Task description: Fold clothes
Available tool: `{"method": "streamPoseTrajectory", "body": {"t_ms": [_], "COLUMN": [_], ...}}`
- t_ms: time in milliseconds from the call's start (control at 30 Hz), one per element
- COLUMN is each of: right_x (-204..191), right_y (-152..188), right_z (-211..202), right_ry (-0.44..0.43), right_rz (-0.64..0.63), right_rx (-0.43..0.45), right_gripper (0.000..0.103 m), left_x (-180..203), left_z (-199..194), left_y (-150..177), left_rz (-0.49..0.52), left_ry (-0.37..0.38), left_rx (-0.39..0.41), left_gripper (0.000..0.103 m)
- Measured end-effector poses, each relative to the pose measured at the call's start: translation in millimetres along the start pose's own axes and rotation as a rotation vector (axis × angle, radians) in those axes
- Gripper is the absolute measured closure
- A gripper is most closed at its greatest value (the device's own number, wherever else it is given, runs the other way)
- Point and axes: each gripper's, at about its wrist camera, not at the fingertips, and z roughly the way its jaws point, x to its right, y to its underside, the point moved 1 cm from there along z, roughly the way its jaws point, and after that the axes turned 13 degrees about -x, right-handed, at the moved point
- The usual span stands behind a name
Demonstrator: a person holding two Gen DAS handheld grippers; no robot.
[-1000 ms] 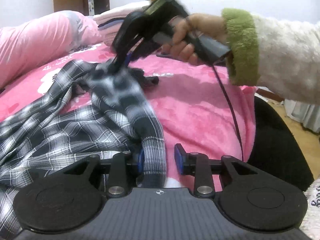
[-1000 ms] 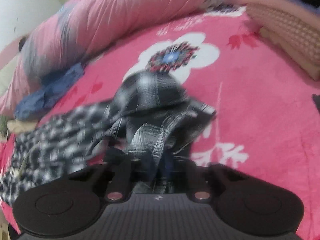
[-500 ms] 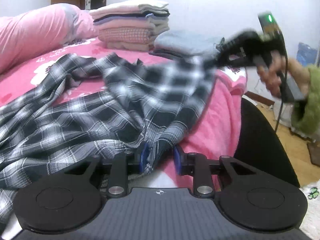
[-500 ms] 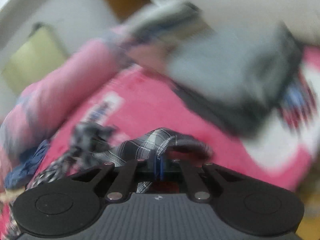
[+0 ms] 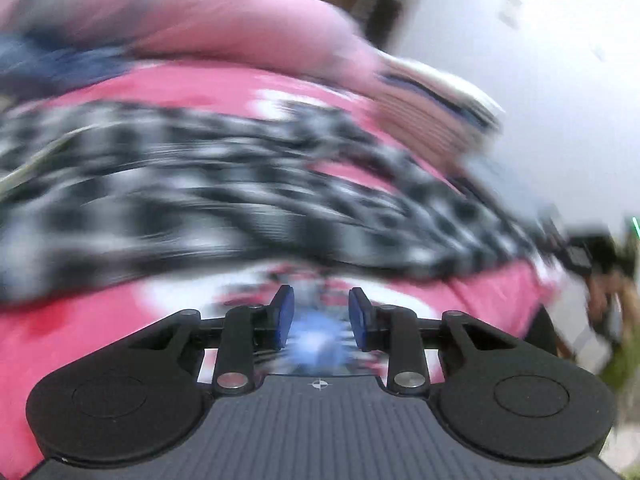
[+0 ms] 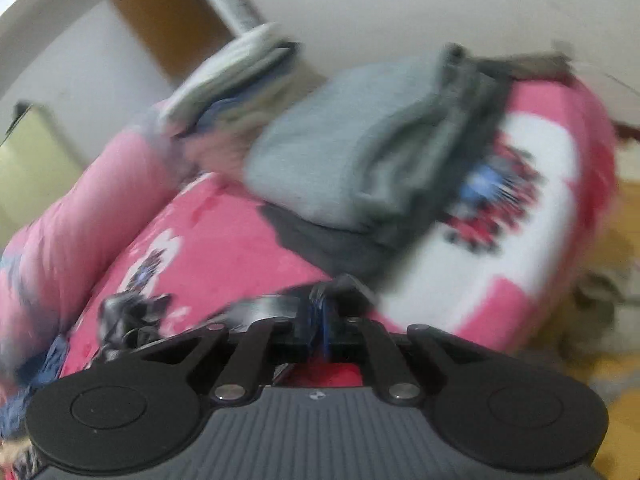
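A black-and-white plaid shirt [image 5: 240, 200] lies stretched in a blurred band across the pink floral bedspread [image 5: 80, 320]. My left gripper [image 5: 319, 312] is open, with only the bedspread showing between its blue pads and the shirt lying beyond them. The right gripper [image 5: 580, 256] and the hand holding it show at the far right of the left wrist view, at the shirt's end. Seen from the right wrist, my right gripper [image 6: 320, 312] is shut on a bunched edge of the plaid shirt [image 6: 256, 308], which trails off to the left.
A folded grey garment [image 6: 340, 160] lies on a dark one near the bed's far corner. A stack of folded clothes [image 6: 232, 76] stands behind it, and in the left wrist view the stack of folded clothes [image 5: 432, 108] is blurred. A pink quilt [image 6: 80, 208] runs along the left. The bed edge and floor [image 6: 616, 420] are at right.
My left gripper has let go of the shirt and swung left, its view blurred. The right gripper keeps its hold and has drawn the shirt out toward the bed's right edge.
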Motion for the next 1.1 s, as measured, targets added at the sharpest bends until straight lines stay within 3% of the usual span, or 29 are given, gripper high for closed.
{"method": "streamPoseTrajectory", "body": {"t_ms": [67,100,133,200,333,400,500,667,833,933,1000,1100], "right_x": [7.5,3.6,-1.2,-18.1,-85.9,-124.2,-181.9,-231.1,-266.7,-288.0,-299.4,-309.2], "right_y": [4.9,5.8,6.1,7.7,18.1,30.1,70.8,142.7,207.6,246.4,267.3,277.7], "right_z": [-5.9,-11.7,-16.9,-26.1,-29.6,-21.7,-6.9,13.0,33.8,46.3,52.3,57.3], "right_ry": [0.053,0.068,0.077,0.071,-0.051,-0.143,-0.296,-0.310,-0.282,-0.261,-0.246,-0.237], "right_rz": [0.034,0.029,0.019,-0.024,-0.263,-0.421,-0.721,-1.092,-1.401,-1.586,-1.689,-1.757], "right_rx": [0.035,0.069,0.096,0.140,0.156,0.111,-0.035,-0.077,-0.079,-0.081,-0.069,-0.057], "right_gripper": [0.083,0.067,0.063,0.063,0.063,0.062,0.061,0.061,0.061,0.061,0.061,0.063], "left_x": [-30.3,-44.9,-57.6,-81.3,-124.7,-138.9,-158.9,-182.3,-198.1,-202.2,-203.2,-198.8], "left_z": [-22.1,-33.5,-43.9,-63.7,-93.1,-99.7,-107.3,-104.4,-103.2,-103.3,-104.4,-111.0], "left_y": [1.9,3.5,4.6,6.9,14.4,22.0,33.1,34.5,31.2,31.6,34.2,40.7], "left_rz": [-0.131,-0.192,-0.241,-0.332,-0.527,-0.623,-0.743,-0.817,-0.853,-0.850,-0.834,-0.778], "left_ry": [-0.037,-0.055,-0.078,-0.126,-0.185,-0.221,-0.260,-0.228,-0.278,-0.284,-0.283,-0.281], "left_rx": [0.054,0.085,0.114,0.172,0.277,0.306,0.347,0.398,0.420,0.430,0.440,0.468], "left_gripper": [0.073,0.073,0.072,0.071,0.068,0.061,0.060,0.061,0.064,0.074,0.090,0.093]}}
